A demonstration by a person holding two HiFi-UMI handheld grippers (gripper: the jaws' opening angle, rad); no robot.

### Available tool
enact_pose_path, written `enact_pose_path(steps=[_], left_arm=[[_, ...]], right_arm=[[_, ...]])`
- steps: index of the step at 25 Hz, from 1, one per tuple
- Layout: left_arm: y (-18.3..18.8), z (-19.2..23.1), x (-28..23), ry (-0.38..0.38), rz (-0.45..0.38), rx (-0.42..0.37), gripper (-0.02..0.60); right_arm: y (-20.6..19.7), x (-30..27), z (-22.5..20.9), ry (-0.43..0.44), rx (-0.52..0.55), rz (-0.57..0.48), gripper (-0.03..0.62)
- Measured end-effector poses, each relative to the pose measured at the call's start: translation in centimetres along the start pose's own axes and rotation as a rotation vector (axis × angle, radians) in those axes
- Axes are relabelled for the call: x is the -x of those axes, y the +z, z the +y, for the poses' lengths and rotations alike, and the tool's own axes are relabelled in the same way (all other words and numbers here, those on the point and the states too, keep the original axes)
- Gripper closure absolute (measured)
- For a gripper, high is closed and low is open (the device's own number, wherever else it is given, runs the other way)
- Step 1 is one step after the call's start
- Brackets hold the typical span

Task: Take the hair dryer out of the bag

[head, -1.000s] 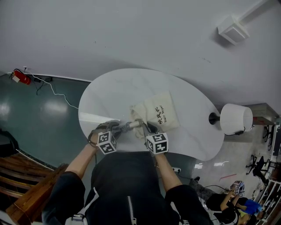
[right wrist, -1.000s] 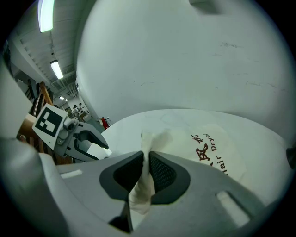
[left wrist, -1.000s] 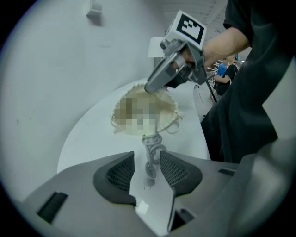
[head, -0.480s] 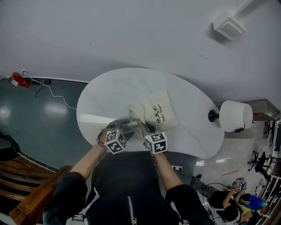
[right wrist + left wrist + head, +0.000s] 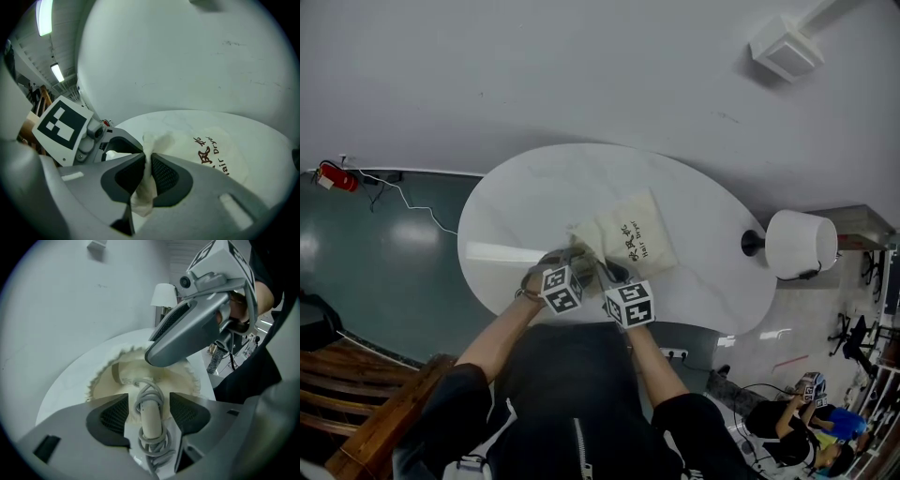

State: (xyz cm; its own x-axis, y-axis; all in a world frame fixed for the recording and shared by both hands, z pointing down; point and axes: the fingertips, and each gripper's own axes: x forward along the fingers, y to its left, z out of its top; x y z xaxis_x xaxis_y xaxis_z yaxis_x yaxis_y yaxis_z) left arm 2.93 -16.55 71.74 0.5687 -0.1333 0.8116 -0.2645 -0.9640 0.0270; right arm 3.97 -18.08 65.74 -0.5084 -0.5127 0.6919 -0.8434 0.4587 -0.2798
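My left gripper (image 5: 151,409) has slid across to the bag (image 5: 633,239), and its jaws have just opened wide around the hair dryer (image 5: 150,425) poking out, without gripping it. My right gripper (image 5: 146,176) pinches the bag's rim; a grab looks next.

- At the bag (image 5: 633,239) mouth, my left gripper (image 5: 149,397) has just been opening its jaws; the dryer handle (image 5: 151,423) is between them, with gaps on each side.
- My right gripper (image 5: 146,161) crosses just above that mouth, narrowing it.
- Left of and beyond the bag: open table (image 5: 534,192).
- Right of the bag, well apart: lamp (image 5: 802,244).
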Motion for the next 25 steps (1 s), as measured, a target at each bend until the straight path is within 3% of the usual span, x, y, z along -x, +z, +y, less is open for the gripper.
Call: enact_pose_path(steps=[17,25], left_arm=[[-1.1,-0.5,-5.4,-0.07,0.103,-0.062,0.316],[-1.4,-0.3,-5.5,-0.066,0.059,-0.049,0.318]], right_arm=[[0.2,0.5,-0.4,0.007,-0.023,-0.012,0.556],[-0.3,0.5,-0.4,0.008,-0.033,-0.005,0.556]])
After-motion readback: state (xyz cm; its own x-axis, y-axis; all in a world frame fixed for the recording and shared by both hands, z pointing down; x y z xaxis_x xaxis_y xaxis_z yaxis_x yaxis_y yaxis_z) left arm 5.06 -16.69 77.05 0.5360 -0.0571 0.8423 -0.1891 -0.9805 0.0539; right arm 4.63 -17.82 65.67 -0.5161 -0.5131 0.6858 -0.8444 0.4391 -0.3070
